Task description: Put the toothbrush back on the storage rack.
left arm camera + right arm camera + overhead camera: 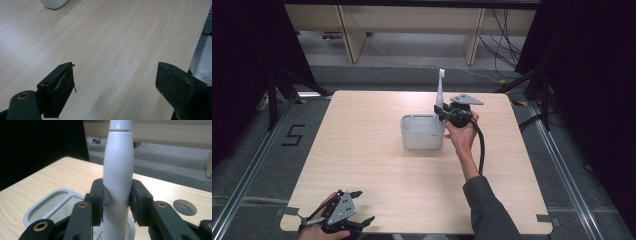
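Nearest the high view's lens, at the table's near left corner, the left gripper [354, 207] rests in the person's left hand [314, 231], its jaws spread wide with nothing but bare wood between them; in the left gripper view the pale table [120, 42] runs away ahead of those jaws, and a corner of the grey holder [53, 3] shows far ahead and to their left. Well apart from it, across the table toward the far right, the right gripper [439, 111] is held in the person's right hand [462, 132], with its cable [482, 147] looping down along the forearm. Its jaws are closed partway onto the white electric toothbrush [117, 177], one pad pressing each side of the thick handle, as the right gripper view shows. The toothbrush stands upright between the jaws, its head [442, 74] rising well above the claw and its lower end going down into the round socket of the holder directly beneath the jaws. The holder's open tray compartment [47, 203] lies below and to the left of the claw in that view, and a round hole in the table [184, 207] lies to the right of it.
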Action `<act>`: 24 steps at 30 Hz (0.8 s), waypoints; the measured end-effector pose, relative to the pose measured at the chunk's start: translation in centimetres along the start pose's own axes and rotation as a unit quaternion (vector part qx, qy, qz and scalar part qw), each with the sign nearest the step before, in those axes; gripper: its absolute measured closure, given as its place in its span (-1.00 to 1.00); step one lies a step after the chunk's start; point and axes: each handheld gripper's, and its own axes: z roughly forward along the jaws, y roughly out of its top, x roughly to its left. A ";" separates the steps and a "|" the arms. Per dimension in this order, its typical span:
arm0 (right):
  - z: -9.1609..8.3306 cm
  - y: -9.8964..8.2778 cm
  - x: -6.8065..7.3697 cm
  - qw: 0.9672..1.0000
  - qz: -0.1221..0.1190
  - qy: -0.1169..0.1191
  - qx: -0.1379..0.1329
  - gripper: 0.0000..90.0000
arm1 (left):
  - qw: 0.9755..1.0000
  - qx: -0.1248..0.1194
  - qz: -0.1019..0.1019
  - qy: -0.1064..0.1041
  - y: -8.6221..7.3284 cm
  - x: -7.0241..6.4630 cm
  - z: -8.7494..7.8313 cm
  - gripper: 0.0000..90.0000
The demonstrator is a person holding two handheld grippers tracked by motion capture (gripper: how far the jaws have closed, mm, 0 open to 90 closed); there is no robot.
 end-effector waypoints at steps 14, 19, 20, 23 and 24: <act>0.1 -0.8 0.0 1.000 -0.007 -0.005 0.018 0.47 | 1.000 0.003 -0.003 -0.004 0.0 -0.1 0.0 -0.67; 0.2 -1.0 -0.1 1.000 -0.007 -0.002 0.024 0.47 | 1.000 0.003 -0.006 -0.005 -0.1 -0.1 0.1 -0.67; 0.3 -1.1 -0.1 1.000 -0.012 -0.008 0.025 0.47 | 1.000 0.003 -0.008 -0.006 -0.1 -0.1 0.1 -0.67; 0.4 -1.2 -0.2 0.999 -0.019 -0.008 0.026 0.47 | 1.000 0.003 -0.011 -0.007 -0.1 -0.1 0.1 -0.67; 0.4 -1.3 -0.2 0.999 -0.019 -0.007 0.028 0.47 | 1.000 0.003 -0.011 -0.007 -0.1 -0.1 0.1 -0.67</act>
